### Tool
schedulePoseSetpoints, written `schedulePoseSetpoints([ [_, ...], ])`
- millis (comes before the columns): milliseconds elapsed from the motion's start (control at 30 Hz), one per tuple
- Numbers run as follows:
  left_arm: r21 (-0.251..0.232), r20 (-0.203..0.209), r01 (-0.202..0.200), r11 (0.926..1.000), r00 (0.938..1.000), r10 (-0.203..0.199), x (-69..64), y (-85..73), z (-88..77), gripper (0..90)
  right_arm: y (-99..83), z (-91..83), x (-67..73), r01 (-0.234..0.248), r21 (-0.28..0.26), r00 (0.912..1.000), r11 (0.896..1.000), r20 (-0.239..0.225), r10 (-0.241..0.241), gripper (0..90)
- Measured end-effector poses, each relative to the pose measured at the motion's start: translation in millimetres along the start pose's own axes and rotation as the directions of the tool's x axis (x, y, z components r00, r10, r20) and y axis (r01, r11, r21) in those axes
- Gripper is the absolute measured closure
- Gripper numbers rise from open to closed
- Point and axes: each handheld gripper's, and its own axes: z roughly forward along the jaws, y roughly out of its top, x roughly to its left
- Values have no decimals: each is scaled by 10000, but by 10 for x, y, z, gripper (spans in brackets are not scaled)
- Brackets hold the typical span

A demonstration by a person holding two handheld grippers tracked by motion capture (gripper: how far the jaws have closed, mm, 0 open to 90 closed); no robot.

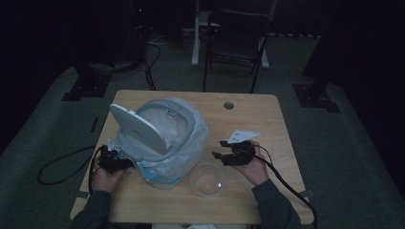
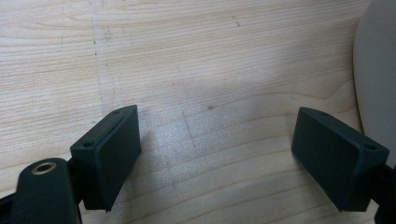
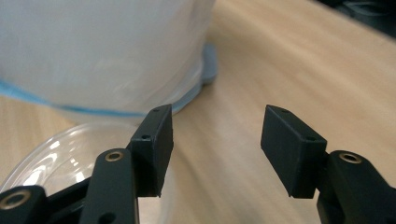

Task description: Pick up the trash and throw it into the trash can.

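Right gripper (image 1: 224,149), jaws parted with nothing between them, hangs just right of the clear bowl (image 1: 207,179) at the table's (image 1: 267,124) near edge, apparently readying a grab, while the equally unclenched left gripper (image 1: 114,161) rests beside the bag-lined bin (image 1: 165,138), seemingly steadying it.

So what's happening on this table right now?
A person sits at a wooden table with a claw in each hand. The left claw is open beside the base of a small bin lined with a plastic bag, its white lid tipped up. The right claw is open too, nothing between its jaws, hovering just right of a clear plastic bowl that sits in front of the bin. Neither claw holds anything.
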Motion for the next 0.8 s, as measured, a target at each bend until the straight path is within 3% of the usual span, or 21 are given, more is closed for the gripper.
schedulePoseSetpoints([
  [167, 0, -1, 0, 10000, 10000, 0, 0, 0, 0, 166, -166, 149, 62, -155, 376, 9983, 9992, -564, 176, 434],
  [267, 10, -11, -3, 10000, 10000, 3, -1, 0, -1, 166, -251, 218, 11, -423, 614, 9977, 9972, -498, 454, 453],
  [333, 2, -14, -1, 10000, 10000, 1, -1, 0, 0, 166, -291, 224, -54, -796, 500, 9952, 9956, -538, 823, 473],
  [567, 9, -13, 2, 10000, 10000, -2, -1, 0, 0, 166, -432, 243, -253, -1554, 750, 9875, 9850, 375, 1529, 499],
  [700, 3, -17, 2, 10000, 10000, -2, -1, 0, 0, 166, -530, 262, -326, -1943, 970, 9802, 9761, 587, 1892, 504],
  [800, 2, -17, 3, 10000, 10000, -3, -1, 0, 0, 166, -524, 202, -347, -2095, 768, 9767, 9748, 651, 2047, 505],
])
